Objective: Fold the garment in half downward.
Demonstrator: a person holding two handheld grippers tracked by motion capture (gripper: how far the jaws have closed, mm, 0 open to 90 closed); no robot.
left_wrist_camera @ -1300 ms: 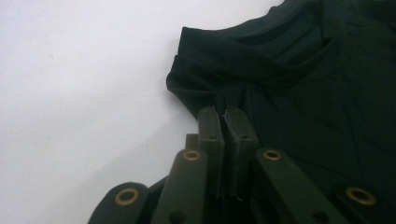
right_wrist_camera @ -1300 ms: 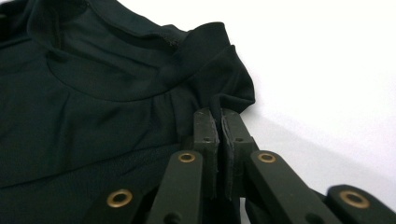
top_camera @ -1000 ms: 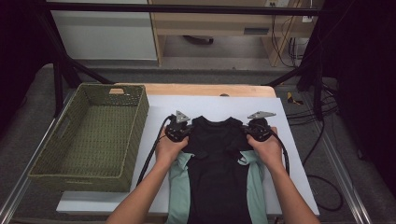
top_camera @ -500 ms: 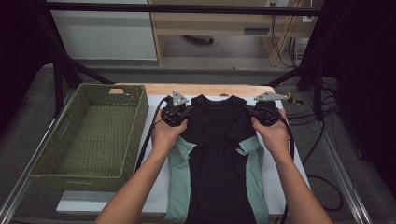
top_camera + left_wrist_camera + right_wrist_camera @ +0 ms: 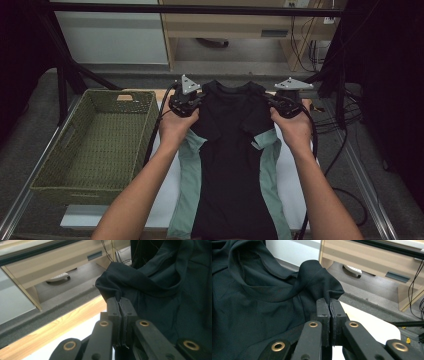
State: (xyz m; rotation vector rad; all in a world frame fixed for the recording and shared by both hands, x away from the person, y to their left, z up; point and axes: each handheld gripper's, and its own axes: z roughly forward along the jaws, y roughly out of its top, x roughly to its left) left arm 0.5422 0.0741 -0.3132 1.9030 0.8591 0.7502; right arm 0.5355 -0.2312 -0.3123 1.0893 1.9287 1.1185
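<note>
A black T-shirt with pale green side panels and sleeves hangs by its shoulders above the white table top, its hem trailing toward the near edge. My left gripper is shut on the shirt's left shoulder; dark cloth bunches out above its closed jaws. The right gripper is shut on the other shoulder, with black fabric pinched between its pads. Both are held at the same height, with the neckline between them.
A green woven basket stands empty at the left of the table. A wooden strip edges the table's far side. Beyond it are a pale wooden cabinet and cables at the right. Black frame bars cross the back.
Both grippers have risen together and moved toward the table's far side, lifting the shirt's shoulders off the surface so the body now hangs stretched below them.
</note>
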